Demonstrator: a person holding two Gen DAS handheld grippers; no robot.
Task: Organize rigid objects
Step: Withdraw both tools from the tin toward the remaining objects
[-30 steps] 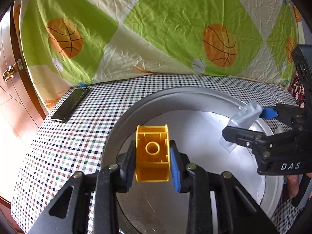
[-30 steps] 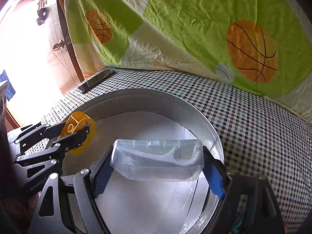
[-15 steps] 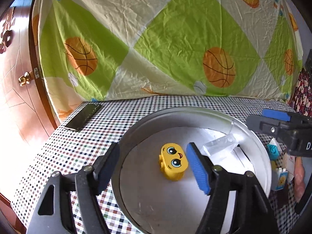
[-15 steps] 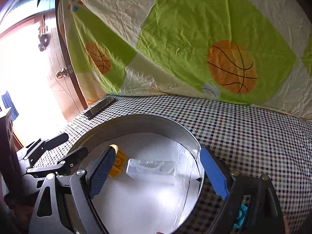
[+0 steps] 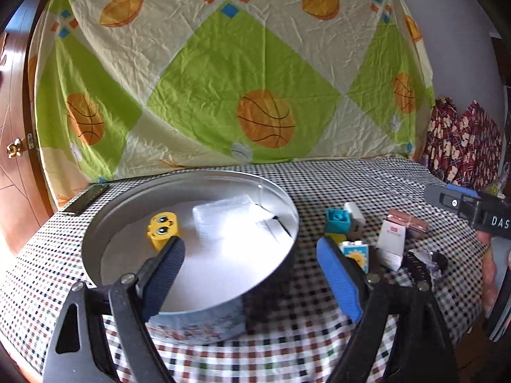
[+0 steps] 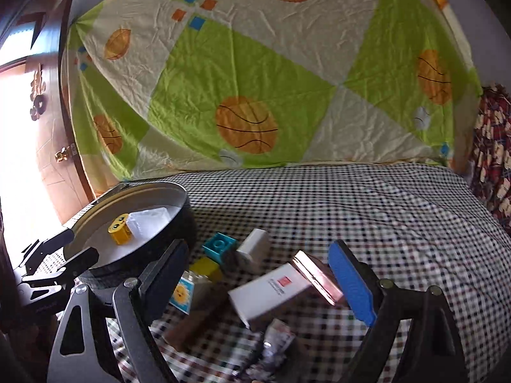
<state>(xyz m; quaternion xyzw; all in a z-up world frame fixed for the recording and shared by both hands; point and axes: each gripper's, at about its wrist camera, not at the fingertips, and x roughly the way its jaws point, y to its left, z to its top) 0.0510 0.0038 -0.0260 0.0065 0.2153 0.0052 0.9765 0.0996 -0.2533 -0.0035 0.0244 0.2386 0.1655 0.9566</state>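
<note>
A round metal tin (image 5: 281, 210) (image 6: 179, 198) on the checkered table holds a yellow face brick (image 5: 162, 229) (image 6: 119, 229) and a clear plastic box (image 5: 223, 217) (image 6: 147, 221). My left gripper (image 5: 249, 265) is open and empty above the tin's near rim. My right gripper (image 6: 258, 271) is open and empty over a pile to the right of the tin: a white box (image 6: 271, 293) (image 5: 392, 239), a pink case (image 6: 317, 276) (image 5: 408, 223), a teal brick (image 6: 220, 245) (image 5: 338, 220), a white block (image 6: 254, 244) and a sun brick (image 6: 182, 293) (image 5: 354, 255).
A dark phone (image 5: 86, 199) lies at the table's far left edge. A brown bar (image 6: 198, 319) and crumpled clear wrapping (image 6: 274, 341) lie in front of the pile. A basketball-print sheet (image 5: 255, 79) hangs behind the table. A wooden door (image 5: 16, 159) stands at left.
Both grippers opened and dropped the yellow brick and the clear box into the tin, then drew back. The right gripper swung right over the pile of loose objects.
</note>
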